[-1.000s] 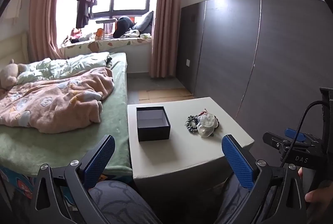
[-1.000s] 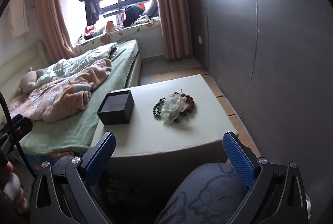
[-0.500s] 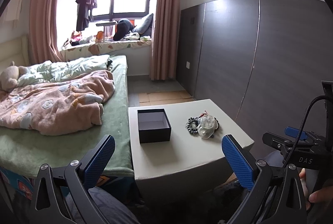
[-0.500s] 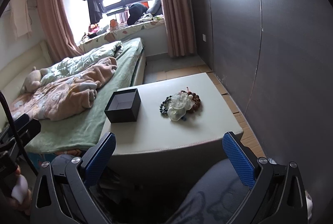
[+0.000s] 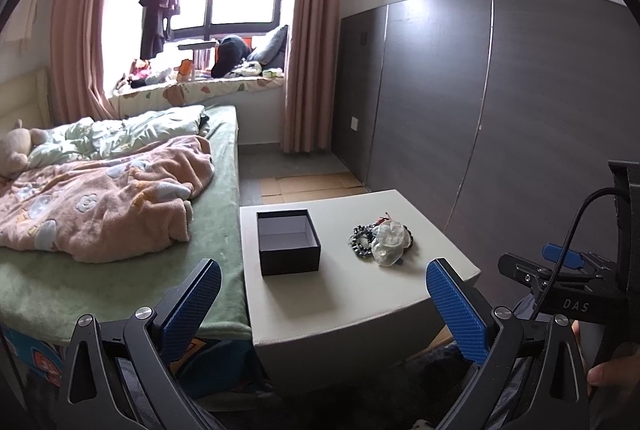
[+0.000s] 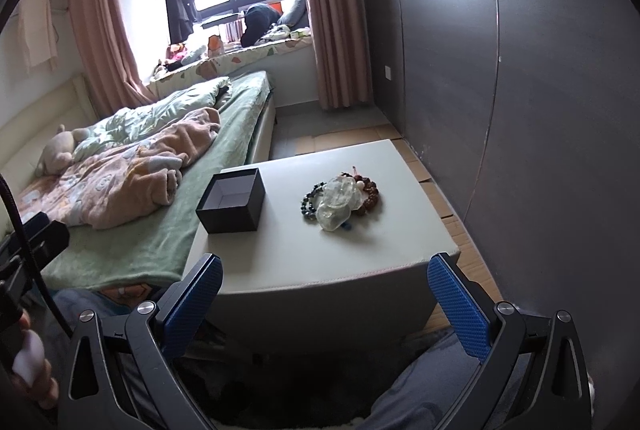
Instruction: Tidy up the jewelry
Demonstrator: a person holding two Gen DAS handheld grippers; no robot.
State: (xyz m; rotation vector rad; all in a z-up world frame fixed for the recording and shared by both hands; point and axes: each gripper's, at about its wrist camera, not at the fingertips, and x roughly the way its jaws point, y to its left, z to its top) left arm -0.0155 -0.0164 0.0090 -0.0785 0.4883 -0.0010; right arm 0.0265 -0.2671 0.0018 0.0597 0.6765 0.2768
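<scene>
Both cameras have pulled back and up a bit over the last second, so the table (image 5: 352, 294) sits lower and smaller in the left view now, while the stuff on it hasn't budged. Jewelry pile (image 6: 340, 202) is a tangle: a clear, glassy-looking chunky piece on top, a dark bluish-green bead string on its left side, and reddish-brown beads on its right with a little red bit poking out the back. Same pile in the left view (image 5: 380, 238), just smaller and harder to read. It's lying on the tabletop, well apart from the box (image 6: 232, 202), which is black, lidless, with a pale inside and looks to have nothing in it; also seen here (image 5: 288, 242). Left gripper (image 5: 324, 306) is spread wide, blue pads far apart, nothing between them, hanging short of the near table edge and aimed roughly at the gap between box and pile. Right gripper (image 6: 326, 304) is the same deal, wide open and holding nothing, off the near edge too. You can see the right tool's handle and cable at the right side of the left view, with fingers on it. Table is a plain off-white block pushed up next to the bed (image 5: 120, 270), which has a green sheet and a pink blanket (image 5: 100, 206). Grey wall panels on the right, pink curtains (image 6: 336, 10) and a bright window at the back.
</scene>
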